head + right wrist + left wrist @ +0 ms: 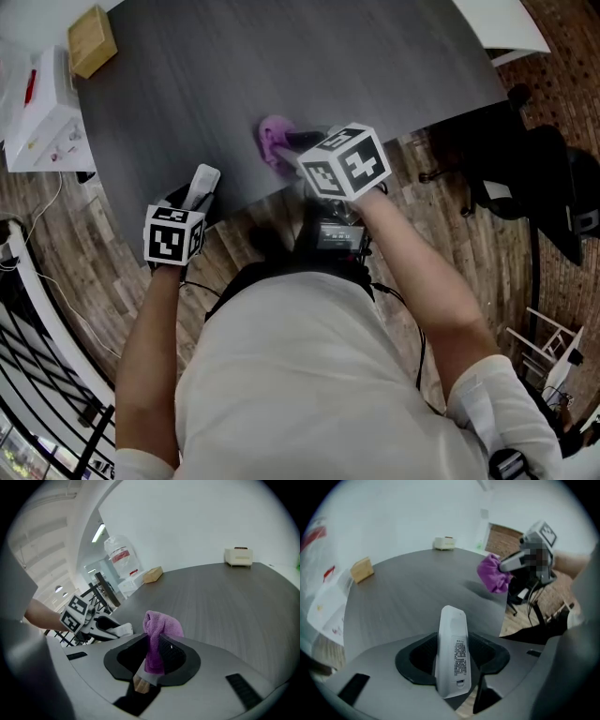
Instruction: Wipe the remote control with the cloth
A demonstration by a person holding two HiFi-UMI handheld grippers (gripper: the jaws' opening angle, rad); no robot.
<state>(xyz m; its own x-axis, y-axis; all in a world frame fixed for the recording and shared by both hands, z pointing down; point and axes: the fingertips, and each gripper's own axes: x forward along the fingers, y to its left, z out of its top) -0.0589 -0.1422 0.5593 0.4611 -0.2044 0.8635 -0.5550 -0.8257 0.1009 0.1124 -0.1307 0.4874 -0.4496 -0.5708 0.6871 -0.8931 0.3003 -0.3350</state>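
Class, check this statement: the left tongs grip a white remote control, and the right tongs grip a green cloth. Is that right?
Not quite. The cloth in the right tongs is purple, not green, as the right gripper view shows. The rest stands: the left tongs grip a white remote control.

Soft, even indoor light fills all three views; a ceiling strip lamp (98, 533) glows in the right gripper view and the dark table (281, 56) carries only a faint sheen. Both gripper views bulge like a fisheye and fall to black at the corners, their far walls (403, 517) washed pale. The purple cloth (493, 573) throws a soft shadow on the table, and the remote control (452, 651) looks sharp up close
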